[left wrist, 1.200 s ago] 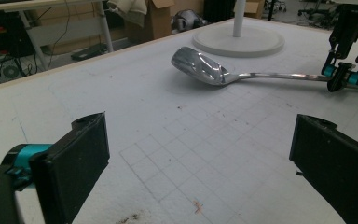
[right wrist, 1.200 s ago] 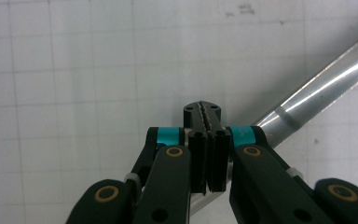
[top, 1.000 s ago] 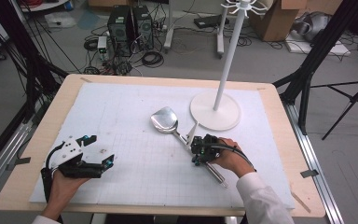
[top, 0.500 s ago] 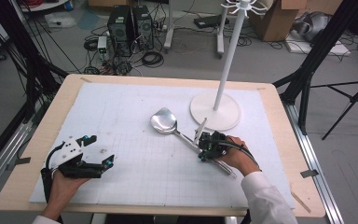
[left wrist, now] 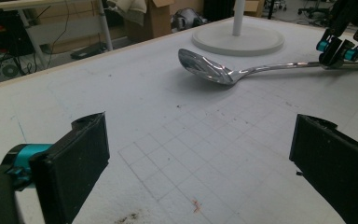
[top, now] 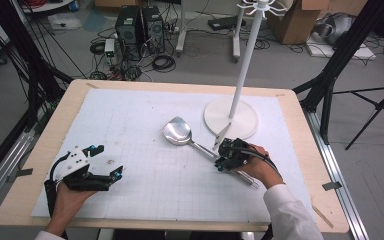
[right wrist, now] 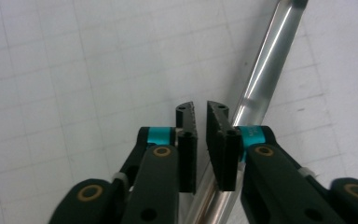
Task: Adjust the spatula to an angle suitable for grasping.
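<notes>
A: What changed at the right tool?

B: Its jaws have just been opening. In the right gripper view a narrow gap shows between the pads, and the ladle handle passes under them, not pinched.

A: So it let go?

B: Looks that way. The ladle lies flat on the table; its bowl is ahead of the tool, and the handle runs back beneath the hand. Compared with a second ago, the hand has slid along the handle away from the bowl.

A: And the left tool?

B: Wide open, nothing between its pads, resting well apart from the ladle. The stand is just beyond the right tool. I'd judge a regrip is coming.
</notes>
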Available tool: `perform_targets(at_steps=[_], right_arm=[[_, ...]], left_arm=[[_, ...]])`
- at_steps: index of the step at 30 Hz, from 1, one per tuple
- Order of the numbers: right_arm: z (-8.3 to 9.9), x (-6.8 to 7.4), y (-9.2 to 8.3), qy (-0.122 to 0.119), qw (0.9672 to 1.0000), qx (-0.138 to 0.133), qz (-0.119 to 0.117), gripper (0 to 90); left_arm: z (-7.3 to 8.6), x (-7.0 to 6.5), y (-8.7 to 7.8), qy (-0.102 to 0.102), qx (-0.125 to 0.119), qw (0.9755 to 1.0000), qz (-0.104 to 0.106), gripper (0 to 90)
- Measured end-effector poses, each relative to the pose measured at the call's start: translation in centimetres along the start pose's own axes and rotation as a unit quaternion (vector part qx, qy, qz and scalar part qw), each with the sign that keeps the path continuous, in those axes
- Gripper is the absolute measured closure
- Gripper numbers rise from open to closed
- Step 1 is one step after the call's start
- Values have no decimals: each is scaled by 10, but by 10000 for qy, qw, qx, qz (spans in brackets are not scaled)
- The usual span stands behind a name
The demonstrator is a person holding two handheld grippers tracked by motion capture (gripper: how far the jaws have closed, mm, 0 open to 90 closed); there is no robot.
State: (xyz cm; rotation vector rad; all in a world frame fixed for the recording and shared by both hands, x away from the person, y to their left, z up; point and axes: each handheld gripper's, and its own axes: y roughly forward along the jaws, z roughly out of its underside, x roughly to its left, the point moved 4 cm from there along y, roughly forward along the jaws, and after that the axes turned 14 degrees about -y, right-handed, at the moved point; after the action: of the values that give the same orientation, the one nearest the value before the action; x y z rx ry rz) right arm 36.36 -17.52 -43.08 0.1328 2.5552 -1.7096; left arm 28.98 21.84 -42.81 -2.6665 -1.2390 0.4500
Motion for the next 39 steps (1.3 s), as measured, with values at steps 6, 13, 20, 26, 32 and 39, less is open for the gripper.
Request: perform_targets(at_steps=[6, 13, 20, 26, 32, 39], right_arm=[[-3, -3, -5, 345, 9989, -185, 261, 530], [-7, -10, -7, 646, 9948, -354, 698, 111], [-11, -16, -4, 761, 9930, -471, 769, 5], [-10, -20, 3, 948, 9920, -293, 785, 74], [-13, -27, 6, 1140, 9895, -306, 838, 160], [-15, -31, 15, 1132, 9904, -83, 791, 231]], left_arm=[[0, 0, 0, -18, -7, 10000, -4, 52], [0, 0, 1, -19, 6, 10000, 11, 52], [0, 0, 0, -4, 3, 10000, 3, 52], [0, 0, 1, -4, -2, 10000, 7, 52], [0, 0, 1, -2, 1, 10000, 11, 52], [0, -1, 1, -21, 8, 10000, 24, 52]])
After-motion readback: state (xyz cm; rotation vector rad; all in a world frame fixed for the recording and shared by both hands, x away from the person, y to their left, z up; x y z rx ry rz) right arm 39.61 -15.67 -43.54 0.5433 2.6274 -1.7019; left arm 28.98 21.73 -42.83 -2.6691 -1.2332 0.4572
